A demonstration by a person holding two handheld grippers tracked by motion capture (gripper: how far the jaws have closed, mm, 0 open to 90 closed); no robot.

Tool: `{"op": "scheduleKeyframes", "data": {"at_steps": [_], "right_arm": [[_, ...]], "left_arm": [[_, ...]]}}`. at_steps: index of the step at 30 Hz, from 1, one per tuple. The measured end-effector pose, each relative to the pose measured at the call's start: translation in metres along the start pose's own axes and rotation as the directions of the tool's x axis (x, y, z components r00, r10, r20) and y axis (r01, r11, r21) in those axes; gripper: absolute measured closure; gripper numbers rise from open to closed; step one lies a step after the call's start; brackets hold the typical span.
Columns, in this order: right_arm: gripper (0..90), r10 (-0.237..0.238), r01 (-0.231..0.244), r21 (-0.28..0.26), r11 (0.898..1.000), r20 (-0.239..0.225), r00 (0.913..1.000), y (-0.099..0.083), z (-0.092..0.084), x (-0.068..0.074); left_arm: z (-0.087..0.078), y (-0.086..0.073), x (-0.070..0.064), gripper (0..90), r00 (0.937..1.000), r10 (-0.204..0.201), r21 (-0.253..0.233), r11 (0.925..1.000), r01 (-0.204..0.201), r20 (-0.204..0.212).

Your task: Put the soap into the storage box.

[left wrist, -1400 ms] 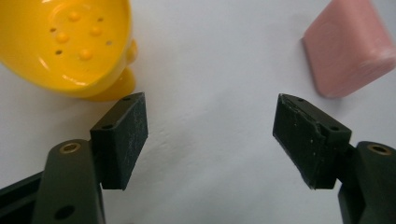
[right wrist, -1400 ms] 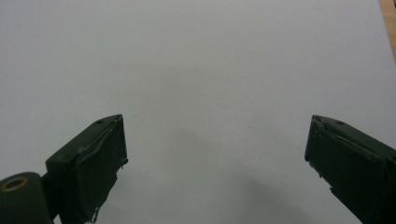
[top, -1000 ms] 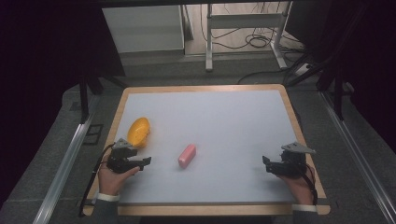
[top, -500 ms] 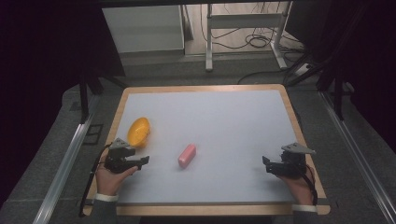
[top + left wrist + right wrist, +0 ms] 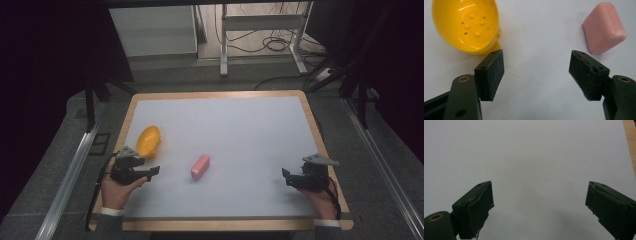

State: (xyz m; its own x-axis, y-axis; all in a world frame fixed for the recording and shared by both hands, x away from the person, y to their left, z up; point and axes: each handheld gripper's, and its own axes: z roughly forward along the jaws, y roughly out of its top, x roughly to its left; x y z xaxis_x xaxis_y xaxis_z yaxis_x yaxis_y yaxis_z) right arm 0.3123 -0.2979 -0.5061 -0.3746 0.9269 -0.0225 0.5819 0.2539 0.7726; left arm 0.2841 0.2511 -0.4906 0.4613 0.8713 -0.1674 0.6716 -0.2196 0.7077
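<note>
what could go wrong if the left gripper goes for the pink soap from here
The left gripper is open, with the pink soap bar ahead and off to one side, not between the jaws, so closing as aimed would likely grab nothing. The yellow soap dish sits right by the other jaw, and a swing could knock it. The soap looks smooth with rounded edges, so it may slip.

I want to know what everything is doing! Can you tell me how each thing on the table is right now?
Yellow dish: lying on the table, hollow side showing, nothing in it.
Pink soap bar: lying flat on the table, untouched.
Left gripper: open, holding nothing, facing between dish and bar.
Right gripper: open, holding nothing, over bare table.
</note>
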Motion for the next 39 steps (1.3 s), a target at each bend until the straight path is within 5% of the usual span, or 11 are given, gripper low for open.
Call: {"op": "scheduleKeyframes", "data": {"at_steps": [9, 39], "right_arm": [[7.5, 0.008, -0.008, -0.003, 1.000, 0.016, 0.9998, -0.001, -0.001, -0.004], [7.4, 0.003, -0.002, -0.027, 1.000, 0.032, 0.9995, 0.000, -0.004, -0.002]], "left_arm": [[-0.009, 0.015, -0.014, 29.2, 0.9987, 0.051, 0.009, 0.9986, -0.051, 0.002], [0.005, 0.041, -0.043, 27.3, 0.9890, 0.144, 0.044, 0.9884, -0.146, 0.033]]}}
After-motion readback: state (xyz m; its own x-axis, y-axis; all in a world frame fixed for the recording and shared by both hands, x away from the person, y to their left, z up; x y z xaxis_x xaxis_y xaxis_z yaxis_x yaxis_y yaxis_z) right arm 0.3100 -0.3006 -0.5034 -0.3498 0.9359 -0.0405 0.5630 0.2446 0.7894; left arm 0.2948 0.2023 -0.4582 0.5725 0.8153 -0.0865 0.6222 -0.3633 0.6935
